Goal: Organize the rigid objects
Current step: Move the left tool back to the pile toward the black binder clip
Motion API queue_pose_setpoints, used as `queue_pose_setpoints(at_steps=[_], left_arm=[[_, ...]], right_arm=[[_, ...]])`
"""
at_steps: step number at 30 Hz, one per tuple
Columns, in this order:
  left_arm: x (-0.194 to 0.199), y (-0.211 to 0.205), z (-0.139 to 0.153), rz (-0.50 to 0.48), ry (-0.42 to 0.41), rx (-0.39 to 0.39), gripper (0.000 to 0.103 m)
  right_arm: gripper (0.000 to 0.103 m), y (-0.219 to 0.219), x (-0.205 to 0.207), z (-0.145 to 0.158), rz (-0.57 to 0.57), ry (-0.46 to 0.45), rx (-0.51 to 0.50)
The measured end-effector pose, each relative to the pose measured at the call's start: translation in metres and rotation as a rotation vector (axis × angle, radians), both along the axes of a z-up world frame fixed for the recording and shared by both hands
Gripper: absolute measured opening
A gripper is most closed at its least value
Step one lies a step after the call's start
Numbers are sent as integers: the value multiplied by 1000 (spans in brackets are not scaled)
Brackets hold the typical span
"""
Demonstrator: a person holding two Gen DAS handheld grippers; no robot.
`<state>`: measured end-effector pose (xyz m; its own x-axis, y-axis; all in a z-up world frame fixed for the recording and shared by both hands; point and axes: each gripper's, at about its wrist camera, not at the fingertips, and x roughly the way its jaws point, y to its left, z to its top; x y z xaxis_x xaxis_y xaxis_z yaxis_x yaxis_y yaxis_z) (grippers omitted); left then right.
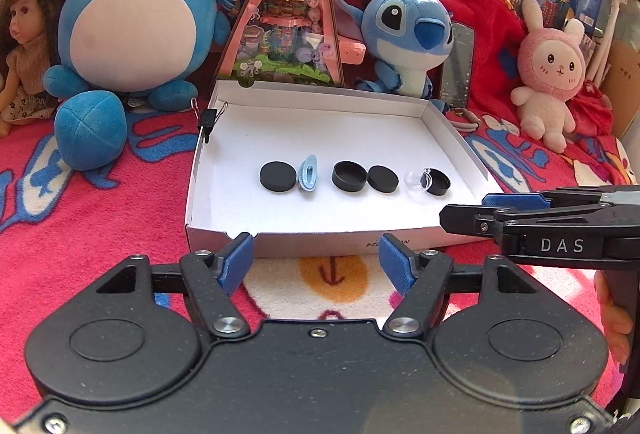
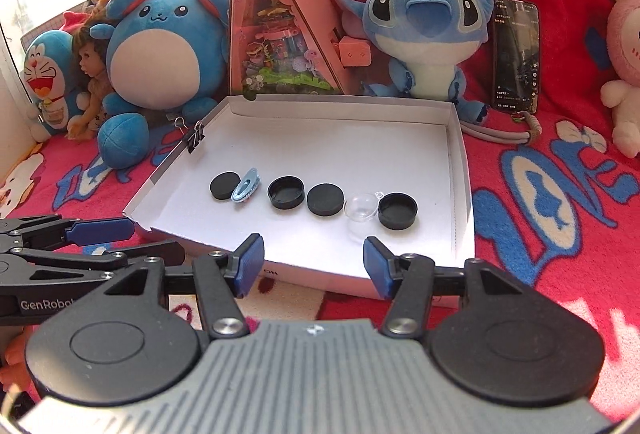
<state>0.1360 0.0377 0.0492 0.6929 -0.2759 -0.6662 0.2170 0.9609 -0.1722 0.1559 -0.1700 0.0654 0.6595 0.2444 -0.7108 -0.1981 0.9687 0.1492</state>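
Observation:
A shallow white box point(image 1: 320, 137) lies on the red blanket. In a row inside it are a black cap point(image 1: 276, 175), a light blue clip point(image 1: 309, 173), an upturned black cap point(image 1: 349, 175), another flat black cap point(image 1: 383, 178), a clear dome point(image 1: 416, 181) and a second upturned black cap point(image 1: 438, 182). My left gripper point(image 1: 316, 254) hangs open just in front of the box's near wall, holding nothing. My right gripper point(image 2: 314, 254) is open too, over the near right edge of the box point(image 2: 360, 121), just short of the clear dome point(image 2: 360, 211). Its fingers are empty.
A black binder clip point(image 1: 208, 119) grips the box's left rim. Behind the box stand a round blue plush point(image 1: 132, 21), a pink triangular toy house point(image 1: 292, 17), a blue alien plush point(image 2: 424, 29), a phone point(image 2: 514, 53), a doll point(image 1: 24, 45) and a pink bunny point(image 1: 552, 73).

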Motion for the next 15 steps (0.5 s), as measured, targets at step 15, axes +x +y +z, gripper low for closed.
queue_pose_setpoints(at_steps=[15], left_arm=[[-65, -2, -11, -104, 21, 3, 71]], right_arm=[[72, 0, -59, -14, 98, -38, -41]])
